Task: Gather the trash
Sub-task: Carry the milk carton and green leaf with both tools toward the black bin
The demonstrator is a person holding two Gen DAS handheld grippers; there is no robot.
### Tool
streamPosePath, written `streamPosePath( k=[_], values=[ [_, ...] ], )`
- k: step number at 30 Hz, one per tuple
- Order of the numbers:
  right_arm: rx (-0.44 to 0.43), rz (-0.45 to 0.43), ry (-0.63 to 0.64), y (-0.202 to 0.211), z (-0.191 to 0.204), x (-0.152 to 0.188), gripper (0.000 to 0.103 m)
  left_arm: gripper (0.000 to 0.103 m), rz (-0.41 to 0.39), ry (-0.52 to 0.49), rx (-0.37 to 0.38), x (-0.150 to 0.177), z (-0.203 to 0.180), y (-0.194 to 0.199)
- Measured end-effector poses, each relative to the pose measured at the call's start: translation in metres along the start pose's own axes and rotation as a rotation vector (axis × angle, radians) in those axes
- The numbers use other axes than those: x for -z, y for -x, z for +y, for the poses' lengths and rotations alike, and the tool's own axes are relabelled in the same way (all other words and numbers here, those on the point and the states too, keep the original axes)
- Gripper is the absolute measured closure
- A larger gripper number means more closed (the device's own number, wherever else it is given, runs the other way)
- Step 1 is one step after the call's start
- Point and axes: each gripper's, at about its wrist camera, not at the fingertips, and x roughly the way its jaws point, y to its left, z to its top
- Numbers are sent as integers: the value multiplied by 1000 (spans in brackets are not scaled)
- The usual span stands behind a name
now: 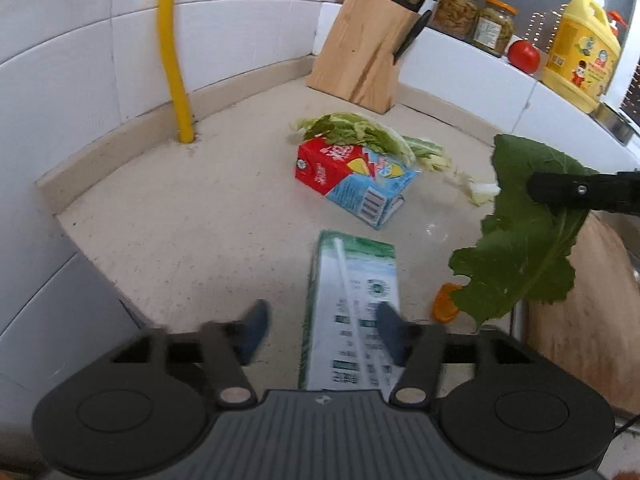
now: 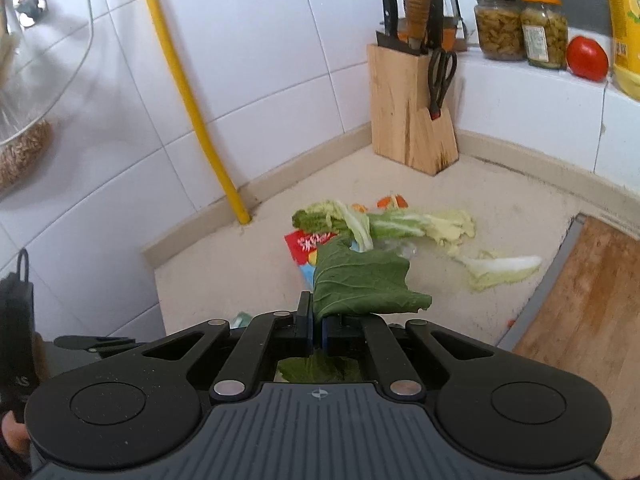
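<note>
My left gripper [image 1: 322, 330] is open, its fingers on either side of the near end of a green and white milk carton [image 1: 352, 280] lying flat on the counter. My right gripper [image 2: 316, 320] is shut on a large dark green leaf [image 2: 360, 280], held above the counter; it also shows in the left wrist view [image 1: 520, 240], hanging from the right gripper's fingers [image 1: 560, 190]. A red and blue carton [image 1: 352, 176] lies further back with pale cabbage leaves [image 1: 360, 132] on top of it. More cabbage scraps [image 2: 500, 268] lie to its right.
A wooden knife block [image 1: 368, 52] stands in the corner. A yellow pipe [image 1: 176, 60] runs down the tiled wall. A ledge holds jars [image 1: 476, 16], a tomato [image 1: 524, 56] and a yellow bottle [image 1: 584, 52]. A wooden cutting board [image 2: 580, 304] lies right. An orange scrap [image 1: 444, 304] lies by the milk carton.
</note>
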Motion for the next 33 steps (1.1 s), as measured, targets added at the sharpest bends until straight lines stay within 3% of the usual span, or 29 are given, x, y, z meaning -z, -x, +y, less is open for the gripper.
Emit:
streamPosePath(
  k=[5,8,11,13,20,33],
  values=[
    [-17,-12,17,-2,-5,-7,98,28,-4,-56,-35,-5,-14,3],
    [-50,-22,10,-4,-9,-14,98,28,32,-87,-89,0,-25,-10],
    [-78,-22,20,-8,-10,-19,98,54,93,-108,-139,10,-33,-29],
    [-97,-14,34,-10,-8,-21,98,55,108,-65,-147,12,-31,-35],
    [-110,-5,82,-11,4,-23,98,56,19,21,-153,2,-18,-14],
    [-164,4,198,-22,79,-29,98,56,-99,176,-182,12,39,34]
  ],
)
